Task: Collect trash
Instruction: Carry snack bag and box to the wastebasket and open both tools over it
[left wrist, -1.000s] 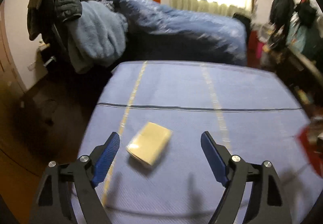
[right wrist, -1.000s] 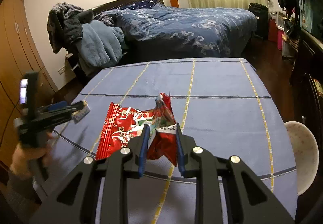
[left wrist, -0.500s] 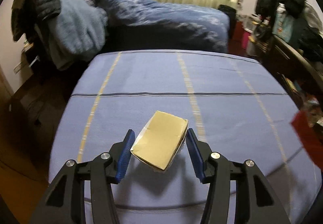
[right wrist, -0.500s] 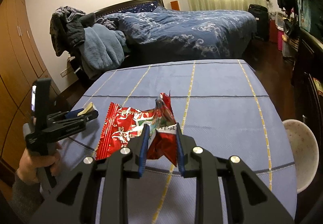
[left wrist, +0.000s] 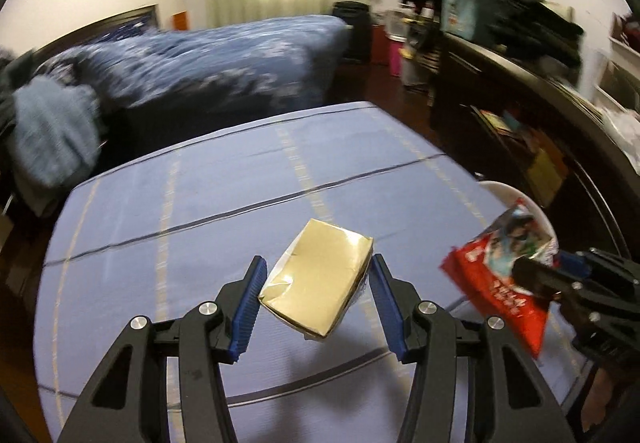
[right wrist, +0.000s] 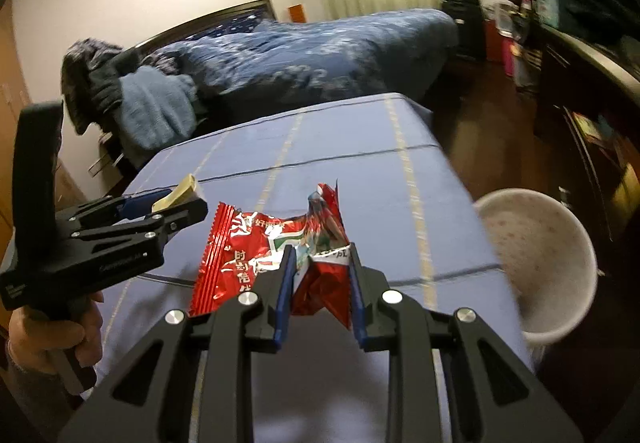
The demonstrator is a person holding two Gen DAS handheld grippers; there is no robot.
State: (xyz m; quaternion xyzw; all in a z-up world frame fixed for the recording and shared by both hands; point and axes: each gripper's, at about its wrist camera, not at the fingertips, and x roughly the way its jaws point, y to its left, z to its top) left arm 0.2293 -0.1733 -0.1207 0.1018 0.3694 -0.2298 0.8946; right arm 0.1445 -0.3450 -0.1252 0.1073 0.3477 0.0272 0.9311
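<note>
Now carrying both pieces toward white speckled bin [right wrist: 536, 267] at right edge of blue striped surface [left wrist: 200, 211]. Open room ahead, dark shelving close beyond. Right gripper [right wrist: 322, 291] jaws pinching crumpled red snack wrapper [right wrist: 264, 247]; left gripper [left wrist: 318, 307] jaws clamping gold foil packet [left wrist: 320, 279], lifted. Release only above rim.

The flat gold packet [left wrist: 320, 281] looks like glossy, creased foil. The red snack wrapper [right wrist: 276, 255] is shiny, crinkled plastic film. The blue striped cloth [left wrist: 224, 203] on the surface looks matt and woven. The black tongs [left wrist: 316, 301] are matt plastic with ribbed blue pads [left wrist: 249, 307] and polished metal rivets [left wrist: 207, 308].
</note>
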